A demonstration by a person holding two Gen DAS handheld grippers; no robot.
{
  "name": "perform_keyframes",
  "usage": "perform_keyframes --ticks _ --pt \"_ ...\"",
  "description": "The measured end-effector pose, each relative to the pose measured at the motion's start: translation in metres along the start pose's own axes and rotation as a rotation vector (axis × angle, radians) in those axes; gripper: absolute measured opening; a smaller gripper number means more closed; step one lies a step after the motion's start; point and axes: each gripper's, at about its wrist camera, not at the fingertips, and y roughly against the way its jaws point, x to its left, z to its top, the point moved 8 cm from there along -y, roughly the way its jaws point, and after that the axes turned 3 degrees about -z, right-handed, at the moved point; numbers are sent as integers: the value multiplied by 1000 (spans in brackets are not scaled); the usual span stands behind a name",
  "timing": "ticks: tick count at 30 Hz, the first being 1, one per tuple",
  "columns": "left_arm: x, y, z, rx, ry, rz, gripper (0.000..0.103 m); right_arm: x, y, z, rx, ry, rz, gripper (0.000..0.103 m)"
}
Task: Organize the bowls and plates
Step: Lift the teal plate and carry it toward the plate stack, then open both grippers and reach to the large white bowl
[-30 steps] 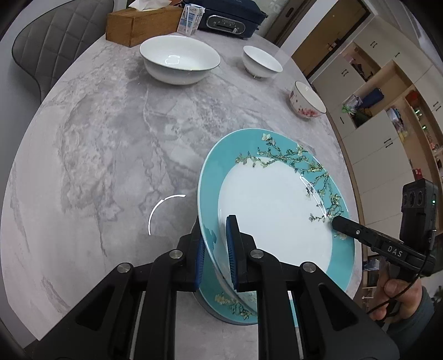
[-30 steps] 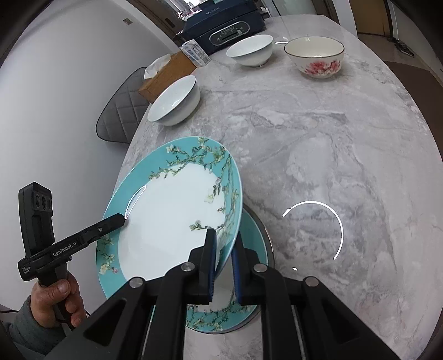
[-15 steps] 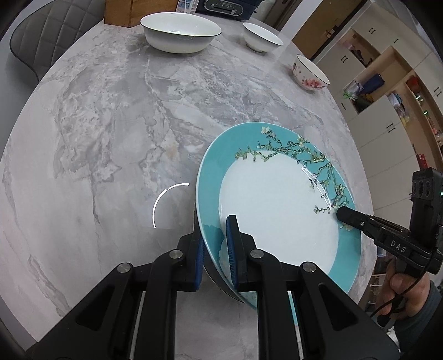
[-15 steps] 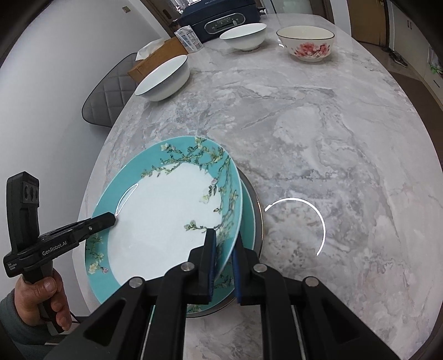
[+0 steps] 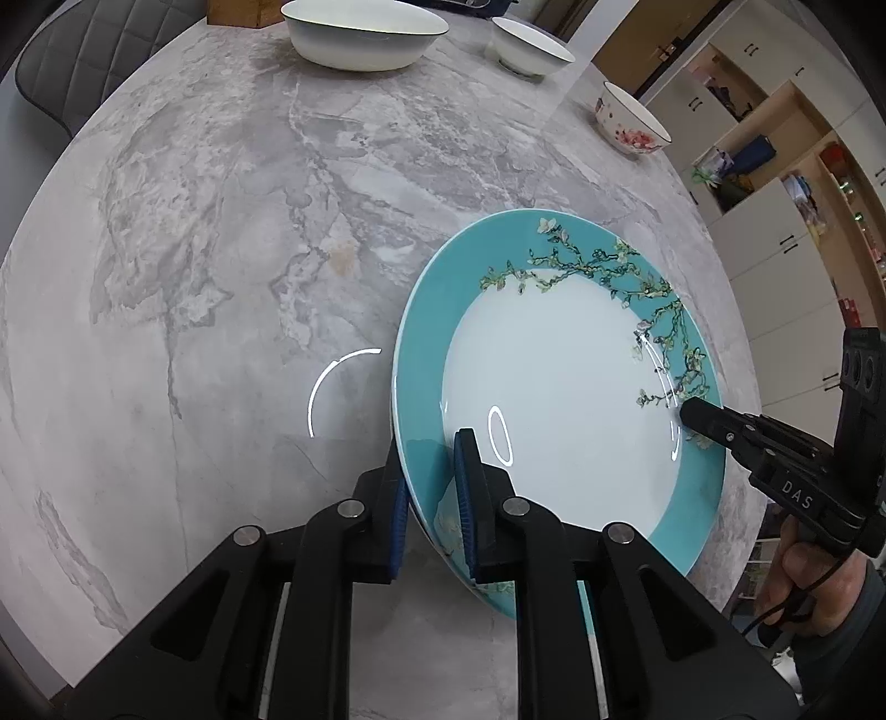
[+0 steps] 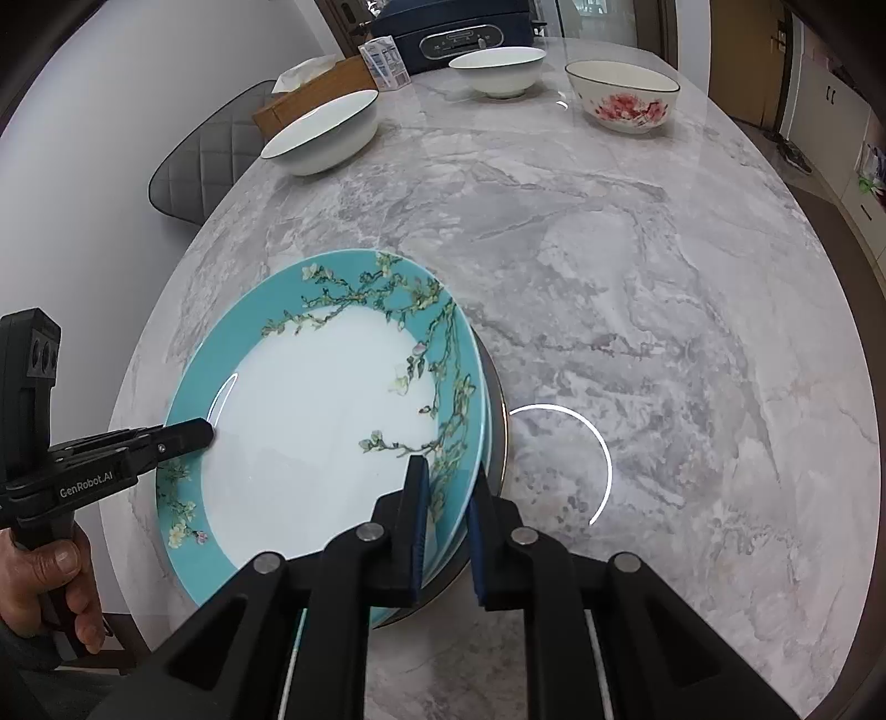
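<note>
A teal plate with a white centre and blossom branches (image 5: 559,387) (image 6: 321,443) lies low over a second teal plate (image 6: 484,437) on the marble table, whose rim peeks out below it. My left gripper (image 5: 431,487) is shut on the plate's left rim. My right gripper (image 6: 448,498) is shut on its right rim; it also shows in the left wrist view (image 5: 692,412). Three bowls stand at the far end: a large white one (image 6: 324,130), a smaller white one (image 6: 495,69) and a red-flowered one (image 6: 623,94).
A wooden tissue box (image 6: 310,91), a small carton (image 6: 385,63) and a dark blue appliance (image 6: 454,33) stand at the table's far end. A grey quilted chair (image 6: 205,160) stands by the left side. Cabinets and open shelves (image 5: 775,183) are beyond the table's right edge.
Both grippers have lowered the teal plate toward the plate beneath; it is now flatter and nearly covers that plate. The bowls have shifted toward the top of both views.
</note>
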Motion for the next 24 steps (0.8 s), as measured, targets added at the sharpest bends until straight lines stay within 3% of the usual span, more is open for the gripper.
perform_keyframes --ticks 3,7,8,9,10,12,14,15,17,20,24 --pt "0 0 0 -2 -1 0 14 0 1 1 2 15 -22 16" --pt "0 2 -1 -6 3 4 19 4 -2 0 12 51 -73 27" --pt "0 2 -1 -6 6 9 34 5 -1 0 10 55 -70 37" --pt "1 3 -1 -6 13 14 62 6 -1 0 8 56 -68 42" --pt "3 5 0 -16 25 15 71 7 0 0 3 56 -68 52" --pt "5 13 1 -35 42 16 76 7 6 2 -13 49 -64 65" --pt "8 22 3 -45 52 11 80 5 16 6 -37 45 -61 86" --pt "9 27 4 -53 60 9 91 3 23 9 -62 46 -63 89" --pt "12 38 7 -48 88 -19 103 -1 40 18 -123 37 -49 103" --pt "18 59 23 -110 102 -27 103 -10 52 32 -132 2 -6 103" --pt "28 87 72 -227 91 3 103 -11 57 74 -130 -4 34 103"
